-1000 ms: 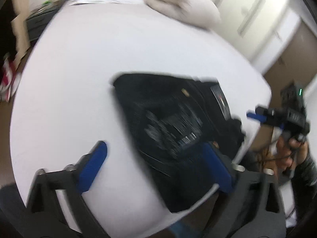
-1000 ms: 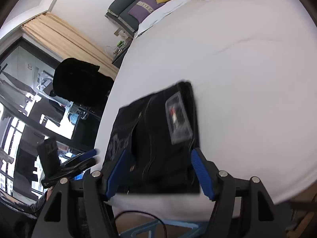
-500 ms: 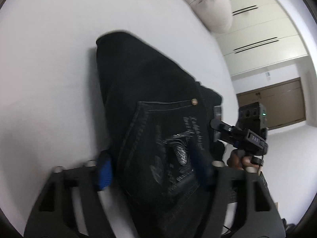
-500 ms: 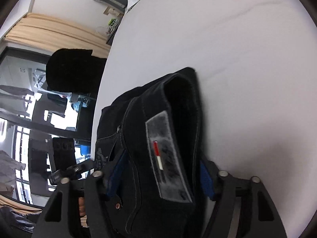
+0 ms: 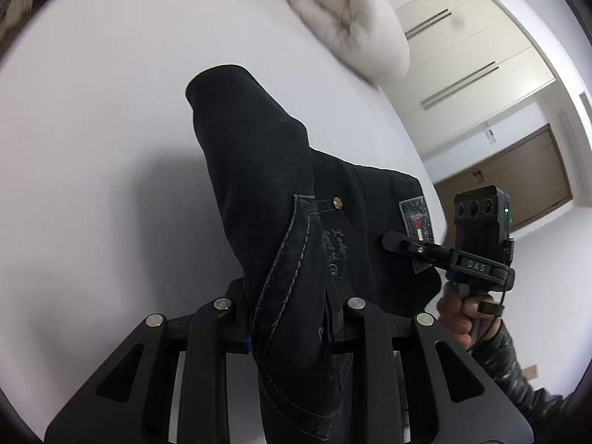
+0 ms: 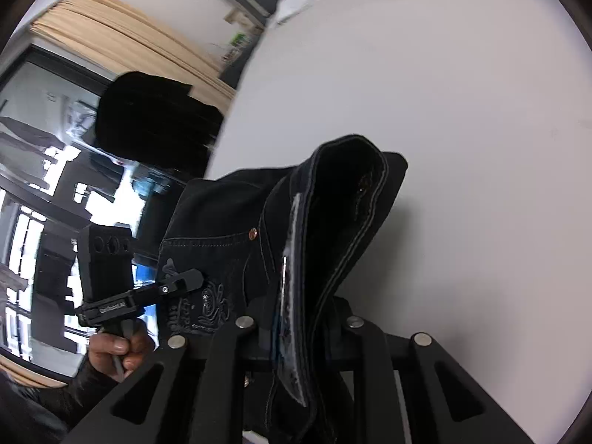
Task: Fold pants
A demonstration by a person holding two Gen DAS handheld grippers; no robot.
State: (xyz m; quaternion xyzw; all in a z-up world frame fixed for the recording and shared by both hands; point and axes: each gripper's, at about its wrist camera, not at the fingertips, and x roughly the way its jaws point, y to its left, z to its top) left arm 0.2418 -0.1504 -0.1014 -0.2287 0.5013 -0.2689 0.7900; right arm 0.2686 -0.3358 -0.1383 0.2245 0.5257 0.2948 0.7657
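Observation:
Black folded jeans [image 5: 259, 148] lie on the white bed [image 5: 92, 111], their near edge raised off the sheet. My left gripper [image 5: 292, 296] is closing its jaws on the pocket side, and bunched denim fills the gap between the pads. My right gripper [image 6: 303, 318] is closing its jaws on the waistband end with the grey label [image 6: 292, 259], the fabric pinched between them. Each wrist view shows the other tool gripping the same jeans [image 6: 351, 185]: the right gripper [image 5: 403, 244] in a hand, and the left gripper [image 6: 185, 281] likewise.
A beige rolled duvet [image 5: 347, 26] lies at the far end of the bed. Cream wardrobe doors [image 5: 462, 48] and a brown door [image 5: 518, 177] stand beyond. On the other side are a black chair back [image 6: 148, 122], tan curtains [image 6: 111, 29] and a window.
Both grippers have pushed forward onto the jeans' near edge and drawn their jaws in around the fabric. That edge now stands up from the sheet.

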